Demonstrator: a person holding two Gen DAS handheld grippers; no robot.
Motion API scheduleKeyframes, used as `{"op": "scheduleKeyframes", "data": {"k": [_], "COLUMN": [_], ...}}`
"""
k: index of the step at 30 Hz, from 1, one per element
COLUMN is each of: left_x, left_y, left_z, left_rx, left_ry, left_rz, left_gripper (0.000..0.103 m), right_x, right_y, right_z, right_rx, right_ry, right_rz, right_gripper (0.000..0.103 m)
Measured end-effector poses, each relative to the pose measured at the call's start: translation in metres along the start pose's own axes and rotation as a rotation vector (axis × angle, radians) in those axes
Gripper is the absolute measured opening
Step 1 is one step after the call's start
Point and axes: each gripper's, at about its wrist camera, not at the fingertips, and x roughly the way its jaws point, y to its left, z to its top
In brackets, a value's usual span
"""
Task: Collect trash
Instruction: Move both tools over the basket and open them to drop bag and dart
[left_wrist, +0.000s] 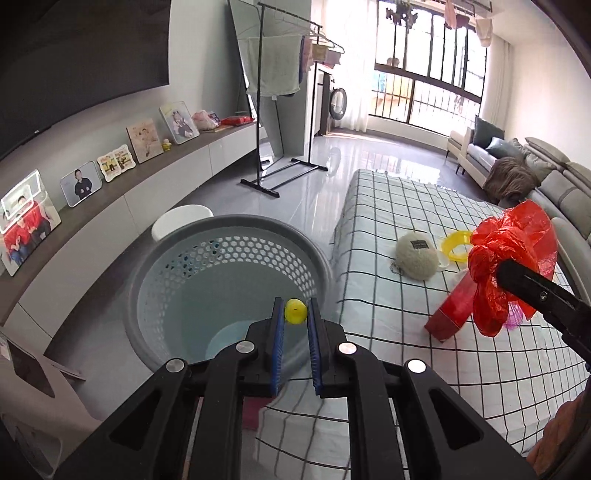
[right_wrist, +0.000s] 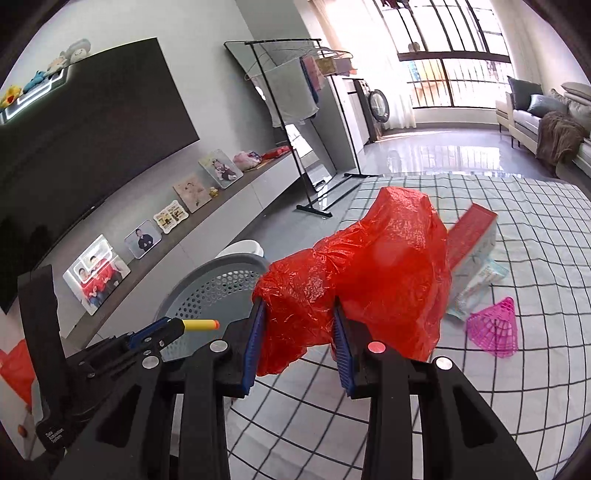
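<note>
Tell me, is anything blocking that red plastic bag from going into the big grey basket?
Nothing visible. The right gripper holds the red plastic bag over the checked table's edge, and the grey basket's mouth beside it is open. The left gripper, holding a yellow foam dart, hangs over it.

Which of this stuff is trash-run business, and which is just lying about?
Job:
- red bag, in right hand-held gripper
- yellow dart, in left hand-held gripper
- basket
- red box, pink cone, yellow ring on the bed

Lying about:
- photo frames
- clothes rack
- sofa
</note>
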Motion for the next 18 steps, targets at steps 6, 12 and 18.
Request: {"op": "scheduleKeyframes", "data": {"k": [6,12,18], "left_x": [0.004,0.024,0.046], "left_y": [0.048,0.087,0.112], "left_z": [0.012,0.021,0.026], "left_rx": [-0.035,-0.061,-0.073], "left_ry": [-0.016,-0.008,0.022], "left_rz": [0.084,0.141,0.185], "left_gripper": [0.013,0.013,0.013], "right_x": [0.032,0.084,0.135], "right_y": [0.047,0.084,0.112], "right_z": [0.016,0.028,0.028], "right_rx": [-0.081,-0.172,-0.231], "right_ry": [0.022,0.087,0.159], "right_rz": [0.097,0.170,0.197], "right_gripper": [0.034,0.033,0.034]}}
